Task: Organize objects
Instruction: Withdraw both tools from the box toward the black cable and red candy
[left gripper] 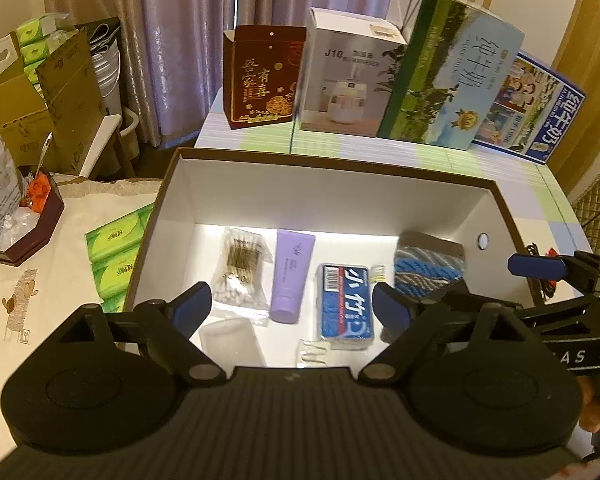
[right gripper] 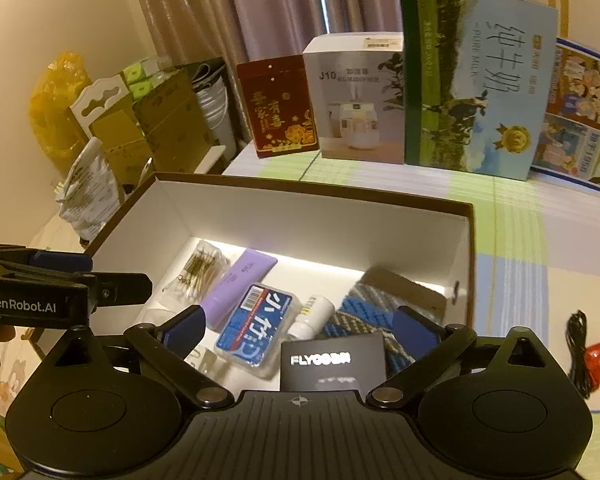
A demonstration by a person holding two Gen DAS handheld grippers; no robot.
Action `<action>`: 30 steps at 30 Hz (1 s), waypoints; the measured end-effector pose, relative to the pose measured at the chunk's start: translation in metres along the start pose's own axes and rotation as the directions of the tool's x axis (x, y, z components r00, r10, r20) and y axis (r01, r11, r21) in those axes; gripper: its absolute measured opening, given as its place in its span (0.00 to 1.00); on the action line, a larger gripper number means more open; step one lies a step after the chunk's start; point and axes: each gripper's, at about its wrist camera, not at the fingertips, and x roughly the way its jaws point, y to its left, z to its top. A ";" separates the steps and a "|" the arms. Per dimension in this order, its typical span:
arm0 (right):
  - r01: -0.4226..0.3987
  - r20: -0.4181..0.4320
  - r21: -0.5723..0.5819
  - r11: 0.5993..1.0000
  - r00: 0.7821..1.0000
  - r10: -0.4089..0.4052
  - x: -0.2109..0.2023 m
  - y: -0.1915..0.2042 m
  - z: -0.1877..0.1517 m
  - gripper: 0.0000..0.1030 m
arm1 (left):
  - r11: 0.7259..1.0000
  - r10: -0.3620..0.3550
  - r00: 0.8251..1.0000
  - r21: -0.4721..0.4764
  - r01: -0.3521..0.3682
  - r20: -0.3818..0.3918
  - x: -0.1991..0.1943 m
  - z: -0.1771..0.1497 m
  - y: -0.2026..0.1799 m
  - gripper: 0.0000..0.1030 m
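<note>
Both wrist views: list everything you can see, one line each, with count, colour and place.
storage box: one, brown outside, white inside, centre of table
cotton swabs: one clear bag, box floor, far left
tube: one, lilac, right of the swabs
floss case: one, blue and white, box middle
small bottle: one, white, beside the floss case
woven cloth: one, blue and grey, box right
black box: one, marked FLYCO, box near edge
upright cartons: four, red, white, green, blue, table's far edge
tissue packs: several, green, left of box
cable: one, black, table right
left tongs: open, empty
right tongs: open, empty
</note>
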 end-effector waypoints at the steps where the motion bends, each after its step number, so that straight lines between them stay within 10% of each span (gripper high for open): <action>1: 0.002 0.001 0.003 1.000 1.000 -0.002 -0.003 0.000 -0.001 0.95 | 1.000 -0.001 1.000 0.000 0.001 0.002 -0.002 -0.001 -0.002 0.82; 30: 0.004 0.003 0.045 0.999 1.000 -0.004 -0.084 -0.015 -0.060 0.98 | 0.999 -0.028 0.999 -0.028 0.027 -0.023 -0.059 -0.071 -0.055 0.83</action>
